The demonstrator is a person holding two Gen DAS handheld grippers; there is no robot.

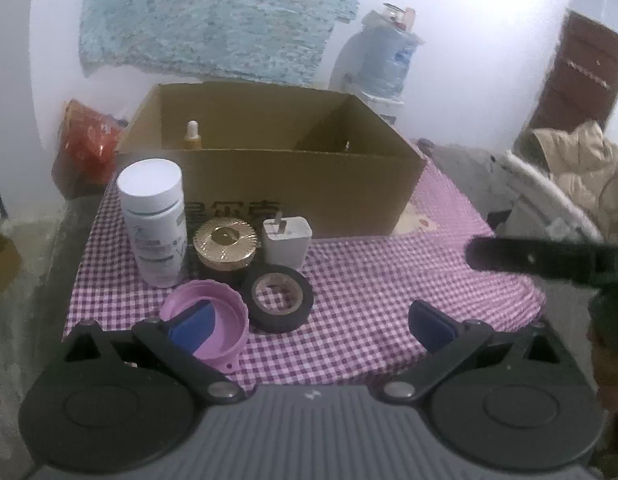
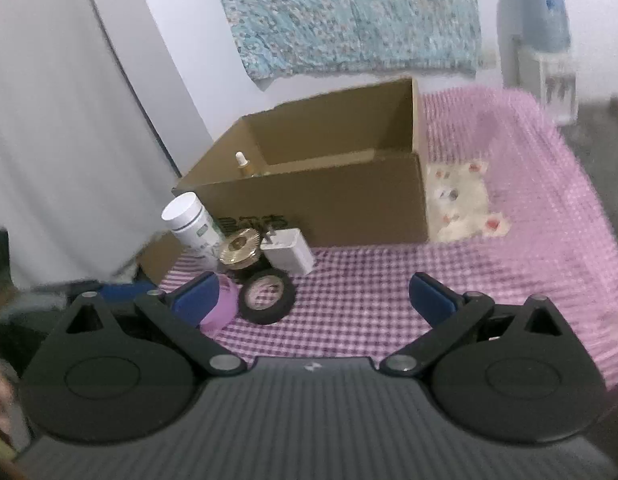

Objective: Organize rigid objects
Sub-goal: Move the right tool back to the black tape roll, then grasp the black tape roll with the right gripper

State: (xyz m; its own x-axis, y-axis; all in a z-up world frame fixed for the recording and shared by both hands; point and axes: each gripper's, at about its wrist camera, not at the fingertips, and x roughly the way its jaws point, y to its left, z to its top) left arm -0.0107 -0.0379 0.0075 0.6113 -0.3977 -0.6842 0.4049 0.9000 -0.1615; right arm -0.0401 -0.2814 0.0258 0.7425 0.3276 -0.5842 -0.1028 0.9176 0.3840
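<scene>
Both grippers, left and right, hung with fingers spread, empty. Lid sat nearest; next move looked like grasping it for the box.

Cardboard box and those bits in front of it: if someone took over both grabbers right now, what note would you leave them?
Left gripper: jaws open, empty, nearest the pink lid.
Right gripper: jaws open, empty, back from the cluster.
Done: a dropper bottle stands inside the cardboard box.
Left, all on the checked cloth before the box: white bottle, gold-lidded jar, white charger, black tape roll, pink lid.
</scene>
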